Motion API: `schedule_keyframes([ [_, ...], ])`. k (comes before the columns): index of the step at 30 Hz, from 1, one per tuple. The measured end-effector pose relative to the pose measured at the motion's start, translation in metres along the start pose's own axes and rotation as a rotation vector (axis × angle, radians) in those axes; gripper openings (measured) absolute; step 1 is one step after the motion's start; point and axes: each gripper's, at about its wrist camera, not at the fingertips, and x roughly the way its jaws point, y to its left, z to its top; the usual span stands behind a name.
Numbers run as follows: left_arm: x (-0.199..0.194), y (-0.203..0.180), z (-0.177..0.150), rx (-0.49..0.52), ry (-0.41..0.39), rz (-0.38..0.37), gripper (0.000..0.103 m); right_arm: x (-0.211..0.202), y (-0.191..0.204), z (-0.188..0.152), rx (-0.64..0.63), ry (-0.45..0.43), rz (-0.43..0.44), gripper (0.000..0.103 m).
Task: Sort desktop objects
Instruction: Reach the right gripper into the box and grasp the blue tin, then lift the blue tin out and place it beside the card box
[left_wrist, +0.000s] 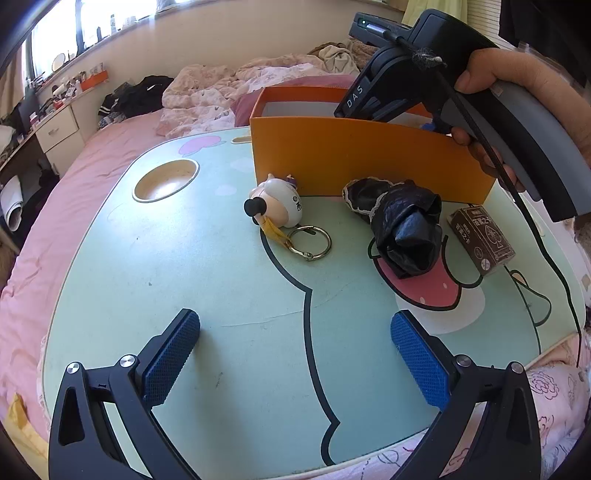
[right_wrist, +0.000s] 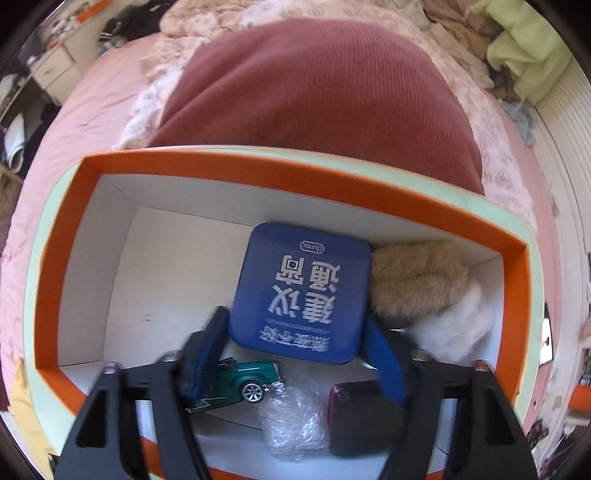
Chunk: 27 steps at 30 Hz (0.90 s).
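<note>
- Left gripper (left_wrist: 295, 354): jaws released and wide apart, blue pads (left_wrist: 170, 360) hanging over bare surface of the mint-green lap table (left_wrist: 207, 258). Nothing between them.
- Right gripper (right_wrist: 295, 345): pointed steeply down into the orange box (right_wrist: 258, 168). A blue square tin (right_wrist: 301, 291) sits between its blue pads; they flank the tin's lower corners closely, but the left finger is blurred, so I cannot tell whether they press on it or stand just clear.
- In the left wrist view a hand (left_wrist: 517, 92) grips the right tool's handle above the box's right end.
- Box contents (white interior): blue tin, a tan furry item (right_wrist: 417, 280) just right of it touching a white fluffy one (right_wrist: 458, 328), a green toy car (right_wrist: 243, 380), crumpled clear plastic (right_wrist: 295, 417), a dark red-edged object (right_wrist: 354, 421).
- Still on the table, in front of the box: a round figurine keychain (left_wrist: 277, 203) with metal ring (left_wrist: 308, 238), a crumpled black bag (left_wrist: 406, 225), a brown card pack (left_wrist: 480, 240) near the right edge.
- Table rests on a pink bed (left_wrist: 74, 240); a recessed cup holder (left_wrist: 166, 179) is at far left.
</note>
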Motion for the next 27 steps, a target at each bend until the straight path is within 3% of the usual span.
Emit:
schedule_keyframes([
  [3, 0.000, 0.000, 0.000, 0.000, 0.000, 0.000, 0.103, -0.002, -0.003, 0.001, 0.002, -0.032, 0.002, 0.068],
  [7, -0.001, -0.001, 0.000, 0.000, 0.000, 0.000, 0.103, -0.011, -0.012, 0.008, 0.062, -0.099, 0.072, 0.067],
  [11, -0.001, -0.001, 0.000, 0.000, 0.000, 0.001, 0.103, -0.045, -0.025, 0.008, 0.105, -0.261, 0.142, 0.067],
  [14, -0.001, -0.001, 0.000, -0.001, 0.000, 0.000, 0.103, -0.073, -0.034, -0.003, 0.120, -0.350, 0.210, 0.067],
  [21, -0.001, -0.001, 0.001, 0.000, 0.000, 0.000, 0.103, -0.104, -0.052, -0.028, 0.160, -0.424, 0.300, 0.066],
  [27, -0.002, -0.001, 0.001, -0.001, 0.000, -0.001, 0.103, -0.128, -0.052, -0.079, 0.130, -0.485, 0.314, 0.067],
])
